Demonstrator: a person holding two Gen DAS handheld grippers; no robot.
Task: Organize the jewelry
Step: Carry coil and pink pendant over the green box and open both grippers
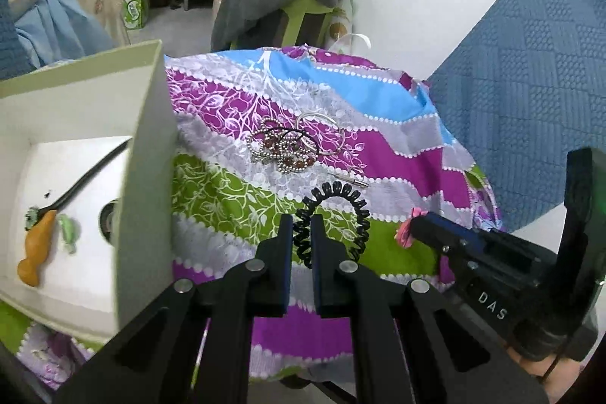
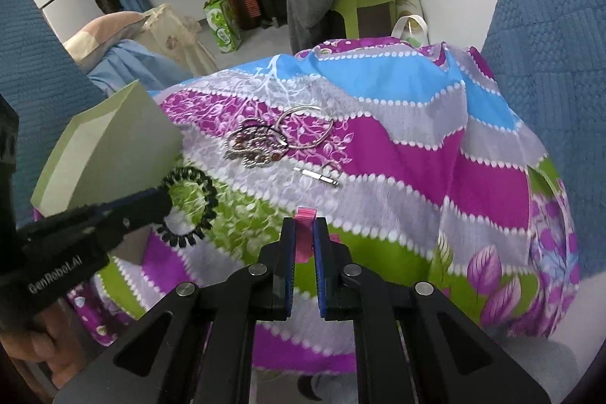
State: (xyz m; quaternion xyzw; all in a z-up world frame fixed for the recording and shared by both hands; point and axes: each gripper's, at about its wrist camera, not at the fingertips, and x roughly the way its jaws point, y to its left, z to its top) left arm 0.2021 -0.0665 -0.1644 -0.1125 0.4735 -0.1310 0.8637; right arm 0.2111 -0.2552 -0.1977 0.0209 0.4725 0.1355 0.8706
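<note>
Right now my left gripper (image 1: 302,230) is closed on the black spiral hair tie (image 1: 337,218), pinching one side of the coil between its pads while the rest of the loop arcs out to the right over the patterned cloth (image 1: 235,199). My right gripper (image 2: 304,233) is clamped on a pink ribbon clip (image 2: 305,231), which sticks up between the jaws; I can see its tip from the left wrist too. Just left of my left gripper stands the open pale box (image 1: 144,154), with an orange piece (image 1: 36,252) and small green bits on its white floor. Farther out on the cloth lie a tangle of beaded chains (image 1: 282,148), silver hoops (image 1: 322,135) touching them, and a thin silver bar (image 1: 348,180) nearer to me.
</note>
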